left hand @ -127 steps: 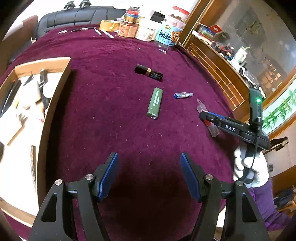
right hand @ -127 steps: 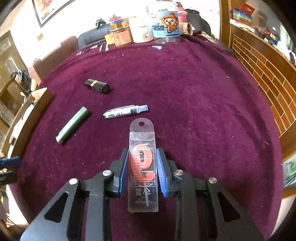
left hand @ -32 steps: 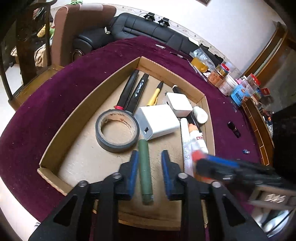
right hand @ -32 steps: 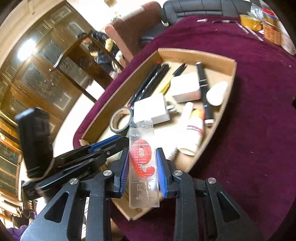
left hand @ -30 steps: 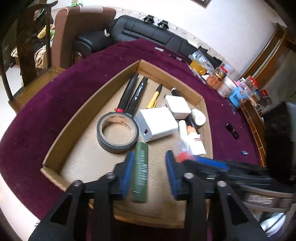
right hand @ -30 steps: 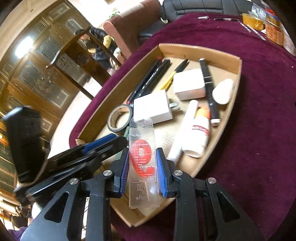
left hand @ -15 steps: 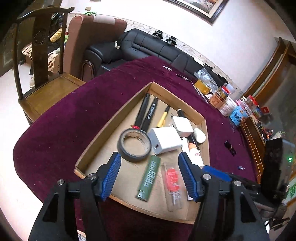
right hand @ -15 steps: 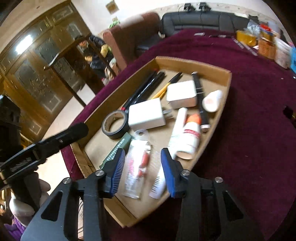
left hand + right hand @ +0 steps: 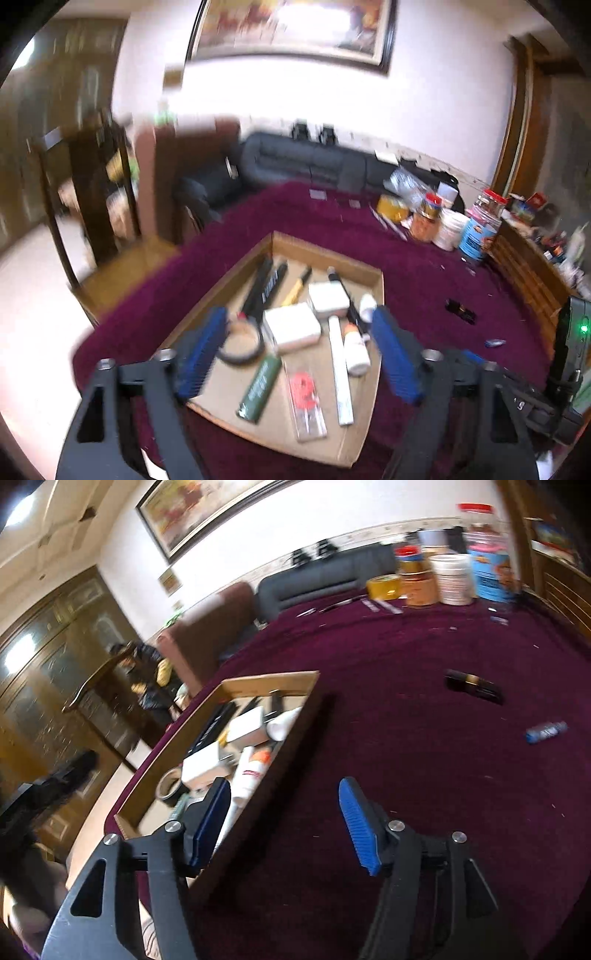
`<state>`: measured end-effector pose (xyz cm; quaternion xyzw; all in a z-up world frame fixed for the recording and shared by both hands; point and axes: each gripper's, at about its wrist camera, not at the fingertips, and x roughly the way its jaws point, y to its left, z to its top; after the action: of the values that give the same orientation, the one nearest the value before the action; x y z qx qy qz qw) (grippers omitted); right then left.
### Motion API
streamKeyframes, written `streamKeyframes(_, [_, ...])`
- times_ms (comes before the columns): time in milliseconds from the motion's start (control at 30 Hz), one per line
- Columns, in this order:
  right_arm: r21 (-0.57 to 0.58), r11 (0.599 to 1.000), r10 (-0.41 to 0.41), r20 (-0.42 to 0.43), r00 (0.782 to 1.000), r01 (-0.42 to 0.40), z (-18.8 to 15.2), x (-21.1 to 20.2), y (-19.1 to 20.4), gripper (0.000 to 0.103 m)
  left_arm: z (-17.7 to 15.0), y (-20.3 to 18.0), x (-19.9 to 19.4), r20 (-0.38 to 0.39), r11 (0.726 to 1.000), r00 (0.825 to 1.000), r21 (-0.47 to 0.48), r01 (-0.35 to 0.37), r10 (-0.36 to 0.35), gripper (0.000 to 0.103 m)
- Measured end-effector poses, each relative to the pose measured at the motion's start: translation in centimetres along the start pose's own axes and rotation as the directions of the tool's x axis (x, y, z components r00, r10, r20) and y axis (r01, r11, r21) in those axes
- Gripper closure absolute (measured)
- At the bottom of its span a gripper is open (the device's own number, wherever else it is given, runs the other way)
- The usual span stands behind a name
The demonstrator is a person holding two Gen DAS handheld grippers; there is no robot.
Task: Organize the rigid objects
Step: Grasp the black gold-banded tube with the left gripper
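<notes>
Two grippers hang over one counter (image 9: 424,775) under a purple cloth, and we note both empty-handed. Largest on it is the cardboard tray (image 9: 380,291), already loaded: tape roll, white adapters, markers, glue bottle, with the green lighter (image 9: 258,384) and the clear blister pack (image 9: 306,398) lying side by side near its front edge. Outside the tray, well apart from it on the open cloth, we find the black lipstick tube (image 9: 474,686) and, nearer the counter's right side, the small blue-capped vial (image 9: 546,732).

We record the left gripper (image 9: 299,358) with fingers spread wide, having just been opening, nothing between them. The right gripper (image 9: 284,825) likewise stands parted and has just been opening, nothing between its fingers.

In our judgement both remaining pieces are light, stiff and smooth-sided, liable to roll on the cloth. We advise gripping each across its midsection, squarely over the long axis; the vial looks the more fragile.
</notes>
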<state>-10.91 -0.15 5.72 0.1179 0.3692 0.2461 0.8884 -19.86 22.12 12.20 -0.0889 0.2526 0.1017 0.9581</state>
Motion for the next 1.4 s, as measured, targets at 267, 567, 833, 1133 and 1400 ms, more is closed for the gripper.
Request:
streamKeyframes(267, [-0.098, 0.973, -0.2, 0.096, 0.975, 0.209, -2.0, -1.9, -0.4, 0.042, -0.4, -5.6, -0.6, 0.06, 0.984, 0.993, 0.146, -0.105, 0.098, 0.006])
streamKeyframes(567, [-0.105, 0.974, -0.194, 0.067, 0.979, 0.2, -2.7, -1.5, -0.6, 0.036, -1.5, -6.6, 1.3, -0.031, 0.971, 0.988, 0.192, -0.142, 0.151, 0.006])
streamKeyframes(833, [-0.137, 0.971, -0.193, 0.047, 0.98, 0.198, -3.1, -1.2, 0.3, 0.036, -1.7, -5.7, 2.1, -0.05, 0.976, 0.988, 0.172, -0.136, 0.146, 0.006])
streamKeyframes(1133, [-0.116, 0.975, -0.192, 0.016, 0.981, 0.192, -1.3, -1.9, -2.0, 0.036, -1.7, -4.4, 2.2, -0.052, 0.984, 0.994, 0.152, -0.092, 0.101, 0.006])
streamKeyframes(1400, [0.052, 0.916, -0.398, -0.012, 0.917, 0.398, 4.6, -4.4, -14.5, 0.036, -2.2, -4.8, 2.6, -0.098, 0.989, 0.994, 0.13, 0.067, -0.055, 0.006])
